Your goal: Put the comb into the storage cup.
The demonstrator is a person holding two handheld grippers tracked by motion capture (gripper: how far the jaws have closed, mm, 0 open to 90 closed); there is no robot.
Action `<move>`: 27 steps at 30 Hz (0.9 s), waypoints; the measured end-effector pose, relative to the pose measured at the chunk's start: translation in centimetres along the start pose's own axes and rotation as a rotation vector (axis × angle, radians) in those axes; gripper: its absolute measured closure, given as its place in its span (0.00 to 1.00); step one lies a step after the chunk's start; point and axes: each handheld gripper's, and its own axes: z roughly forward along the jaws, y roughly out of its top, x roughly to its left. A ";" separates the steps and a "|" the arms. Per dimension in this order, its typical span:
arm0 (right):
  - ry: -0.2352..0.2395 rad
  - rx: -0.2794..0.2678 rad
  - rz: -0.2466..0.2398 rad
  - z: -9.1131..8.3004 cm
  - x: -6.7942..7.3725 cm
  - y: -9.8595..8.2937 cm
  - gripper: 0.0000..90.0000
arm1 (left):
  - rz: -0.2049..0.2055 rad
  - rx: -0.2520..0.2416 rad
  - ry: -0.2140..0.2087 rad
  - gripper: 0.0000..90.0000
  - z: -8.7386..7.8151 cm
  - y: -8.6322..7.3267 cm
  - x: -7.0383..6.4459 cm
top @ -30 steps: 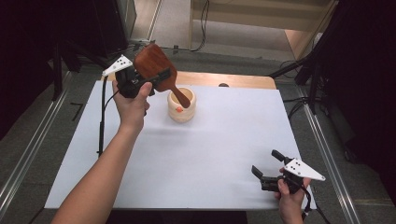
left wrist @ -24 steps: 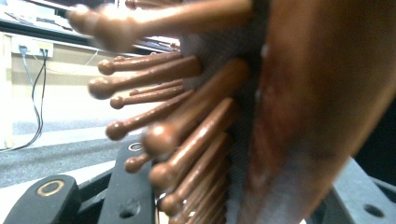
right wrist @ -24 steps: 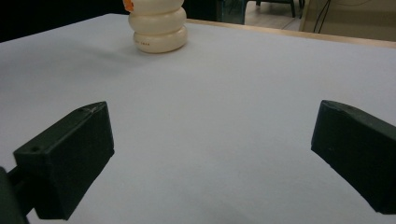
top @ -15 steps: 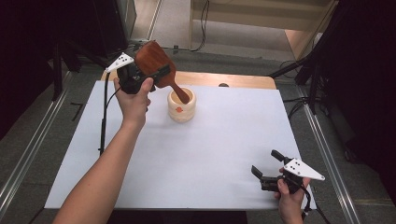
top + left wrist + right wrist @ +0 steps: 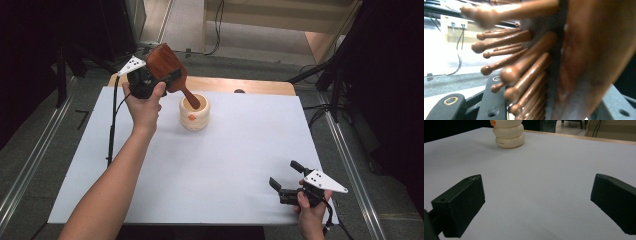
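We log the brown wooden paddle hairbrush, clamped by our left gripper, handle-tip already inside the cream ribbed holder, release pending; right gripper idle, jaws apart.

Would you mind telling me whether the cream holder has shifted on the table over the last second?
No. The cream holder stands in the same spot, just short of the wooden table edge, with the hairbrush handle in it.
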 end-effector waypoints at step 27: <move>0.003 0.000 -0.002 0.0 0.0 0.0 0.00 | -0.010 0.088 0.054 0.61 2.0 -3.7 0.6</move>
